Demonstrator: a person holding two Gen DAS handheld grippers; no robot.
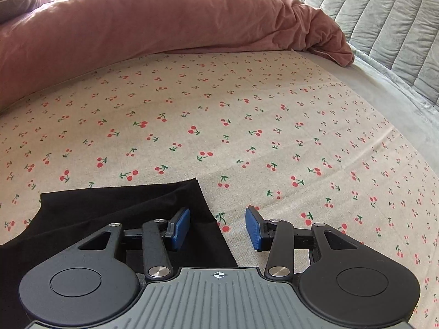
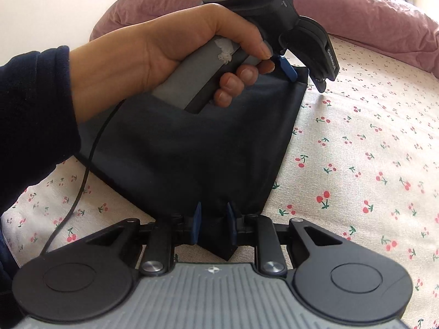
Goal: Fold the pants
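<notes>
Black fabric: the pants (image 2: 192, 148) lie flat on the cherry-print sheet (image 2: 356, 142) covering the bed, toward the near-left part of it, apparently already doubled into a tapered panel.

Right gripper (image 2: 213, 223): fingers drawn in tight on a bunched corner of the pants at the near edge, a fold of cloth pinched between the blue pads (image 2: 230, 219). Judgement: it's either anchoring that end or about to carry it over.

Left gripper (image 1: 218, 226): fingers spread wide, nothing between them. In its own view, one pad (image 1: 181, 223) sits over the black cloth and the other over bare sheet, so it straddles the pants' side edge near the far corner. Right view shows the left hand (image 2: 164, 54) on the handle with the gripper tips down at that far corner; can't tell if the pads touch the cloth or hover just above.

Why this layout, my read: opposite ends covered, one clamped and one lined up on the edge, so the panel can be lifted evenly and folded end to end without skewing.

Pink duvet (image 1: 137, 27) is bunched along the far edge of the bed, well apart from the pants. Handle cable (image 2: 90, 148) trails across the near-left of the sheet; possible snag if the cloth sweeps that way.
</notes>
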